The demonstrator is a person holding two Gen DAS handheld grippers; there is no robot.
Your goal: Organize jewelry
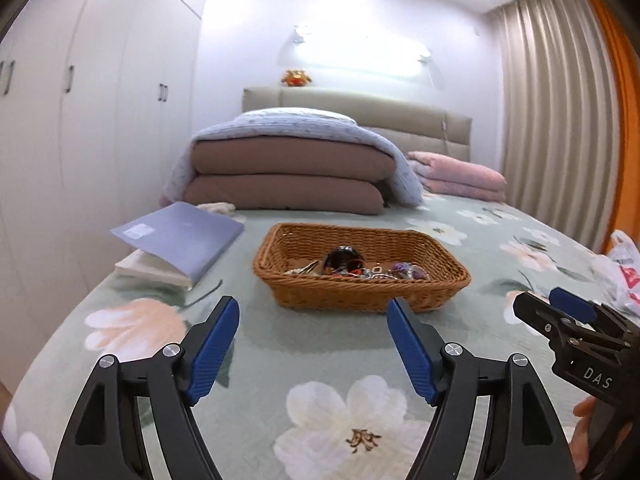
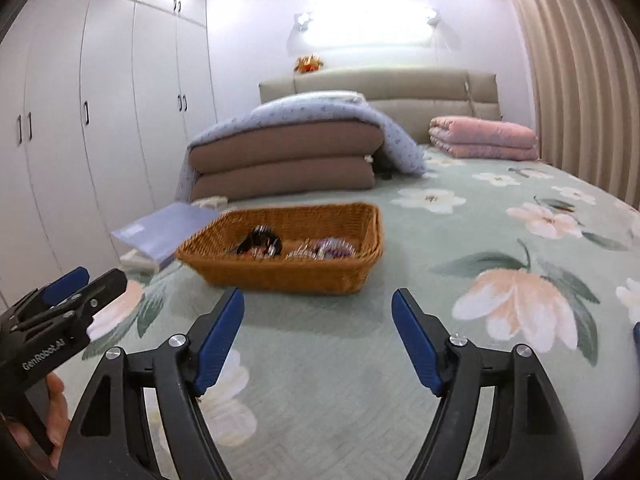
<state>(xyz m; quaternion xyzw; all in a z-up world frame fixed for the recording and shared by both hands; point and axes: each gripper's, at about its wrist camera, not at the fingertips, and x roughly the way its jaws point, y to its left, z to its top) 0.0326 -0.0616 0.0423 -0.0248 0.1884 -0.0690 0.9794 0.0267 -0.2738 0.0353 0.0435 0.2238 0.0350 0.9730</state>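
Both claws spread wide, nothing between the pads: left claw [image 1: 312, 304] faces the basket [image 1: 362, 294] at twelve o'clock, right claw [image 2: 318, 296] has it at eleven. Jewelry [image 1: 360, 268] sits heaped inside on the bed [image 1: 320, 360], likely gathered there for sorting.

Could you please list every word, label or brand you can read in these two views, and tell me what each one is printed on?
"DAS": on the black body of the right gripper, seen at the edge of the left wrist view; it may be cut off.
"GenRobot.AI": on the black body of the left gripper, seen in the right wrist view.
Pale label on the blue folder: too blurred to read.
Red print on the plastic bag: unreadable.
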